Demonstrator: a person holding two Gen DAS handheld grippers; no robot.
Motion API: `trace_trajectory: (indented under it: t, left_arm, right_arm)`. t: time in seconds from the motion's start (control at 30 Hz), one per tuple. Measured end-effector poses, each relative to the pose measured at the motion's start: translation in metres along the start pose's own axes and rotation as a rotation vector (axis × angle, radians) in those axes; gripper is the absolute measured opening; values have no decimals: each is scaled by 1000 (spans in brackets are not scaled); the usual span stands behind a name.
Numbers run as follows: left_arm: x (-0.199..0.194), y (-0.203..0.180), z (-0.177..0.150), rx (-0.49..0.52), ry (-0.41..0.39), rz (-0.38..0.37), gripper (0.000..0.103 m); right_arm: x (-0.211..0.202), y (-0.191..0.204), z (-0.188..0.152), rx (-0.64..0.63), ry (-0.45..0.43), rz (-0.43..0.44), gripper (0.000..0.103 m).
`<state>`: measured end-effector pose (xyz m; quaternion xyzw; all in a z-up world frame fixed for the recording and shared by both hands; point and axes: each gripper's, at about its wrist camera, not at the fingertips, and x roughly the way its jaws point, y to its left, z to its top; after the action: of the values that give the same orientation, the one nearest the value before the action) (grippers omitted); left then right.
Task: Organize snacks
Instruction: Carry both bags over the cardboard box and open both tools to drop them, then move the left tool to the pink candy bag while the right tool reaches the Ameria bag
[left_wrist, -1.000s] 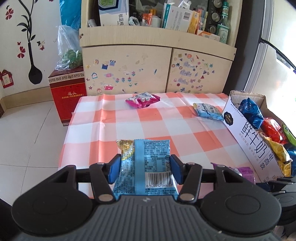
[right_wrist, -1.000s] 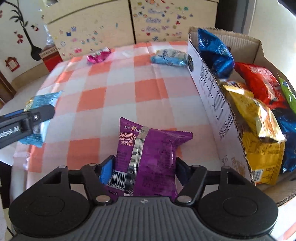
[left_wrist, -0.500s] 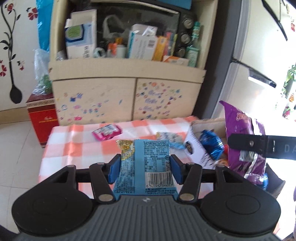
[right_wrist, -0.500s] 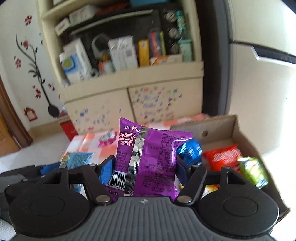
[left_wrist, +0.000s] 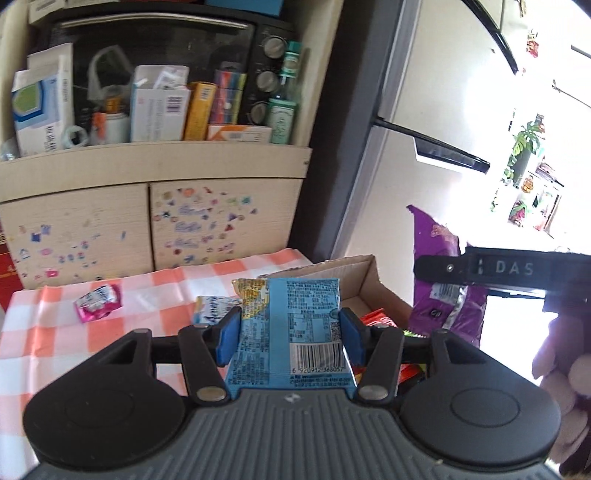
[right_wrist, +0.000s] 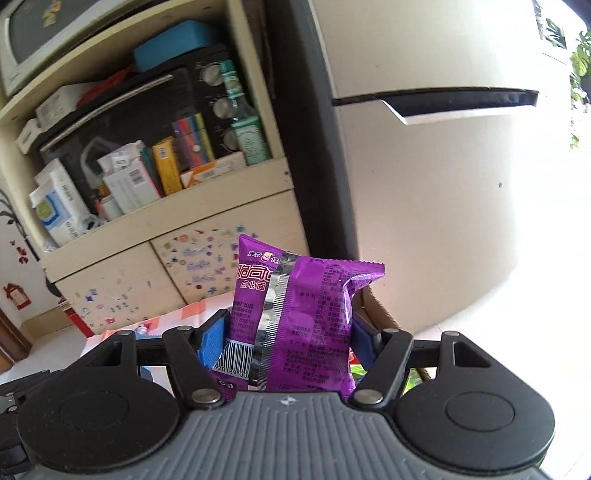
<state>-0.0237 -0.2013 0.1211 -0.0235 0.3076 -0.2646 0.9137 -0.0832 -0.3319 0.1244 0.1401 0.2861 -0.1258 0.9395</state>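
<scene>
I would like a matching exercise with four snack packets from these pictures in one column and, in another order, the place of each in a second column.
1. light blue packet with barcode
2. purple packet with silver stripe
3. pink packet
4. red packet

A. lying on the checked tablecloth
B. held in the right gripper
C. inside the cardboard box
D. held in the left gripper

Pairs: 1-D, 2-B, 3-A, 4-C

Ahead of the grippers stands a cream cabinet (left_wrist: 151, 177), its doors speckled with stickers (left_wrist: 199, 225). A black toaster oven (left_wrist: 159, 40) fills the shelf above, fronted by boxes (left_wrist: 159, 107) and a green bottle (left_wrist: 282, 114). A pale refrigerator (right_wrist: 443, 155) rises to the right.
</scene>
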Motion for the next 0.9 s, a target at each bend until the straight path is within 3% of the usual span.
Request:
trace_trajectory:
  t: [0.43, 0.5, 0.53, 0.6, 0.67, 0.8, 0.9]
  left_arm:
    - [60, -26, -2, -50, 67, -69, 55]
    - [70, -31, -5, -57, 87, -80, 60]
    - [75, -33, -7, -56, 101, -84, 69]
    - [76, -35, -10, -52, 105, -96, 77]
    - [70, -34, -12, -47, 90, -120, 94]
    - [55, -26, -14, -36, 75, -152, 95]
    - [44, -13, -20, -21, 83, -135, 95]
  right_arm:
    - [30, -15, 15, 51, 28, -39, 74]
    - [38, -16, 17, 61, 48, -26, 74]
    - [42, -16, 17, 68, 57, -33, 75]
    - [45, -17, 17, 76, 61, -53, 79]
    - [45, -17, 19, 91, 58, -43, 87]
    - [45, -13, 21, 96, 52, -18, 92]
    - [47, -7, 20, 76, 61, -2, 94]
